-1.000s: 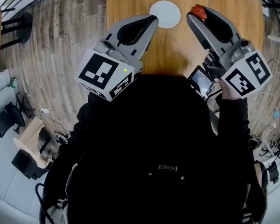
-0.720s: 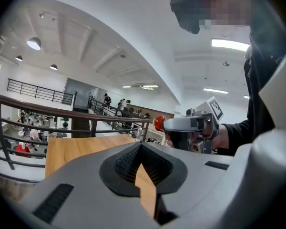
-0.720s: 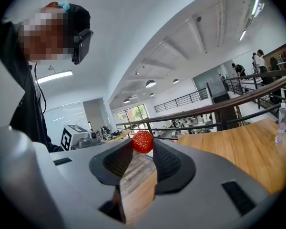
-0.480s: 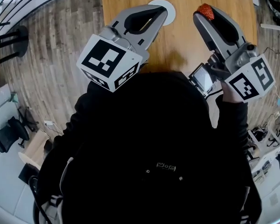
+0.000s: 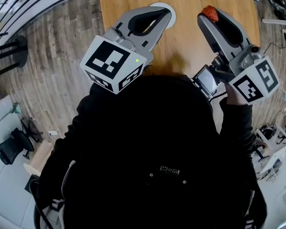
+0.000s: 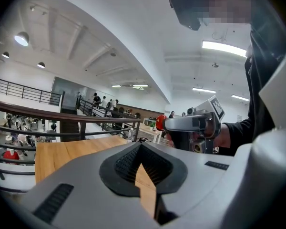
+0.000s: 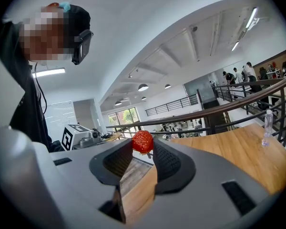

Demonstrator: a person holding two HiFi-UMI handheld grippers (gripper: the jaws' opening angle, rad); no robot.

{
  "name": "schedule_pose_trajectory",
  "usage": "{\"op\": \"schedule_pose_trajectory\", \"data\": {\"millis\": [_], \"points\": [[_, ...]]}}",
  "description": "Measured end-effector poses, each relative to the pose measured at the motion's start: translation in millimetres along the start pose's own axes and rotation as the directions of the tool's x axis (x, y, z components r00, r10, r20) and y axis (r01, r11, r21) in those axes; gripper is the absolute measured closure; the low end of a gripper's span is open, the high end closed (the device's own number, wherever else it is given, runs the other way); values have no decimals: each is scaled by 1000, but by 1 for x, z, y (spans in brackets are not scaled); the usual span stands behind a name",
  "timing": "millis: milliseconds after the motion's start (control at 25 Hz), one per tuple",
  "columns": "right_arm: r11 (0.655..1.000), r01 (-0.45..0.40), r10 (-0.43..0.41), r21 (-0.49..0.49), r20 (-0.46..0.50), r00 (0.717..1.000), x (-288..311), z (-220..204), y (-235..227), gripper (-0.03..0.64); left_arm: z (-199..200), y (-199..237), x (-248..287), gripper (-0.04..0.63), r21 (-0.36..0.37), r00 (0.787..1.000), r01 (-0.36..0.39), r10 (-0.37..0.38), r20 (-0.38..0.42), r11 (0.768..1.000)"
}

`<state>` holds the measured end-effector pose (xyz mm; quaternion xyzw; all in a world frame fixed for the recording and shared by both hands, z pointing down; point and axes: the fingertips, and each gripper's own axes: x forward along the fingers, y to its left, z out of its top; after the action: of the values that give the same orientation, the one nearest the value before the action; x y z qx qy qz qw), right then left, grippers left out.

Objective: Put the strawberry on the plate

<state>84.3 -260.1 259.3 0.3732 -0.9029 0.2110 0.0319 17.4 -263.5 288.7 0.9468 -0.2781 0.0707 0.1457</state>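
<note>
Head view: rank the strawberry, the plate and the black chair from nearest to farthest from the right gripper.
1. strawberry, clamped at the jaw tips of the right gripper.
2. plate, on the table to its left.
3. black chair, on the floor, far lower left.

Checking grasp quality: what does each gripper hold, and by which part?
Right gripper: small red strawberry, pinched by its sides. Left gripper: shut, empty.

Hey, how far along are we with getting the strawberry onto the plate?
Done: the strawberry is pinched by the right gripper. In hand: it hangs above the table, right of the plate. Left: carry it over the plate and release. The left gripper is shut and empty.
</note>
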Motion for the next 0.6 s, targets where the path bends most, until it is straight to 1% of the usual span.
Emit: {"op": "schedule_pose_trajectory", "data": {"millis": [320,480,600], "points": [[1000,-22,22,-11,-18,1000,1,15,9,472,14,-1,-8,600,-17,1000,-27,27,9,999],[999,-44,44,-19,-35,998,4,8,-1,472,6,2,-6,600,-28,998,-63,63,12,998],[997,-71,69,-23,-53,996,12,12,4,472,9,5,-19,600,-43,995,-99,100,13,994]]}}
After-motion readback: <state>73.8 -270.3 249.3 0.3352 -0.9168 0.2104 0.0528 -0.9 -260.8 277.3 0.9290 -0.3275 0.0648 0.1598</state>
